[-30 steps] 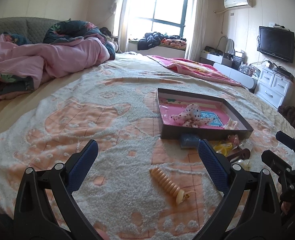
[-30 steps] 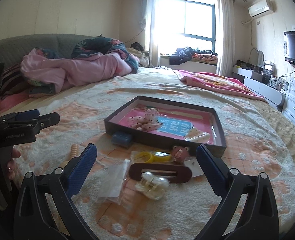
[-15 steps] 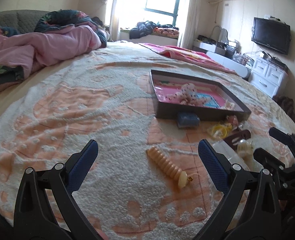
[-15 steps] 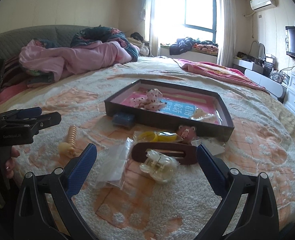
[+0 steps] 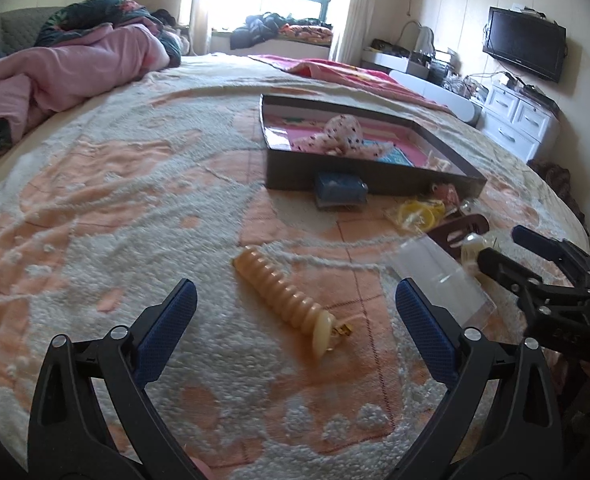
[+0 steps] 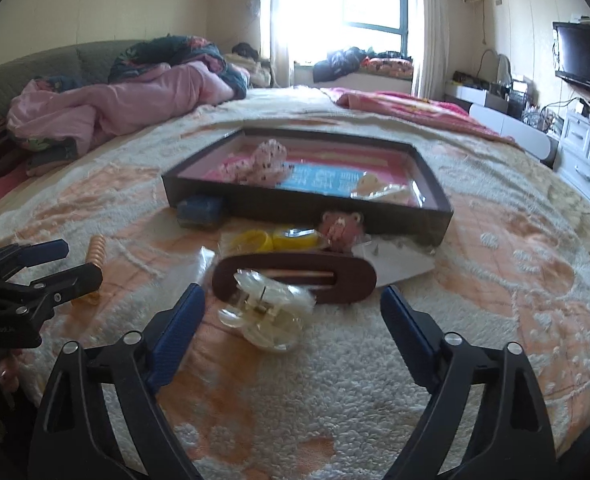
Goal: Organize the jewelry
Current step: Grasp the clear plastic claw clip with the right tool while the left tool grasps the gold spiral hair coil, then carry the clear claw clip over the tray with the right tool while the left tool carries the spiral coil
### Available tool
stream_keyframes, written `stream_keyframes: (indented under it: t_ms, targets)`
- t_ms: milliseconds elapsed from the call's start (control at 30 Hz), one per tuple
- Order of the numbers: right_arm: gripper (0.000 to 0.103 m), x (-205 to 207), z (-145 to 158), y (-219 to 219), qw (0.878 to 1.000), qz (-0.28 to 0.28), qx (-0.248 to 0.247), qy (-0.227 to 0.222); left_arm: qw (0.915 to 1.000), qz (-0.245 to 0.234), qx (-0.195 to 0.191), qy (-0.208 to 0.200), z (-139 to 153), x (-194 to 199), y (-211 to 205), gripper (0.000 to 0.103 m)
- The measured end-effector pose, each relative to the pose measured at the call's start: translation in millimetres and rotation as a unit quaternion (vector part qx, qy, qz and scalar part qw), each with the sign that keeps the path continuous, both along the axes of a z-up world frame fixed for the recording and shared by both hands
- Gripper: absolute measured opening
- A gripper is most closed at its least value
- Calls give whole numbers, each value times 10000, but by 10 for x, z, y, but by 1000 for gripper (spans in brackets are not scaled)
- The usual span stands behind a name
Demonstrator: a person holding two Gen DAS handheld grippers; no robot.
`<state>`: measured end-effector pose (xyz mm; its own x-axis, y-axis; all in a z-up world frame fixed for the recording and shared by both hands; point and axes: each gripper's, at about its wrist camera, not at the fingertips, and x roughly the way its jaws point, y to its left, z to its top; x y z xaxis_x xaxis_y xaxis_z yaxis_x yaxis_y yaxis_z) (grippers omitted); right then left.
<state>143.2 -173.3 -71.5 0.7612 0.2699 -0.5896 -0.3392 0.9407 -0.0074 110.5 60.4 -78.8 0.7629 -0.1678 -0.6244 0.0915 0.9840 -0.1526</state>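
Your bedspread [image 5: 115,208] carries everything; on it the dark tray [image 6: 435,208] holds a spotted pink bow [image 6: 263,162]. Against the tray's near wall sit a blue clip [image 5: 339,188], yellow rings [image 6: 273,240] and a pink bear clip [image 6: 341,228]. The brown oval clip [image 6: 347,280] lies under a clear claw clip [image 6: 267,312], right ahead of your right gripper [image 6: 293,322], jaws spread, empty. Your left gripper [image 5: 295,320], likewise spread, straddles the ribbed orange clip [image 5: 283,292]; a clear bag [image 5: 439,276] lies beside it.

Blanketed bed [image 6: 475,320], dark tray [image 6: 435,216], ribbed peach clip [image 5: 283,288], brown clip [image 6: 295,280] (clear clip overlapping), pink quilt [image 6: 135,100]
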Motion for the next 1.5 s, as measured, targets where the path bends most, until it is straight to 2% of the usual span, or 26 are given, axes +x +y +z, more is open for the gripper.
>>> stream_keyframes:
  t_ms: [133,267,367,433,467,533,600,700,1500]
  targets:
    - [75,46,-70,31,9999,21,9,135,10000,-12,-55,70,-45,30,-24,83]
    - [66,98,-124,48,9996,45,51,269,9999,12,-55,131,-78,57,-52,73]
    - [59,114,-144,42,9995,70,83,305,9998,81,36,197,-96,79,-74,60]
    - [47,107,-138,39,9996,94,73,262,9996,118,35,250,-110,95,-61,49]
    - [47,101,-130,36,9997,97,64,233,9996,124,24,271,-114,102,-51,46]
    - [46,102,-125,28,9996,106,78,230,9995,98,3,289,-114,110,-48,30]
    - [46,104,-117,14,9997,84,74,213,9996,64,85,270,-105,100,-77,26]
    - [46,100,-89,-19,9998,31,92,171,9997,-10,110,219,-79,78,-104,12]
    - [46,33,236,-379,9991,-315,201,-175,9978,-471,300,-355,376,33,-577,11]
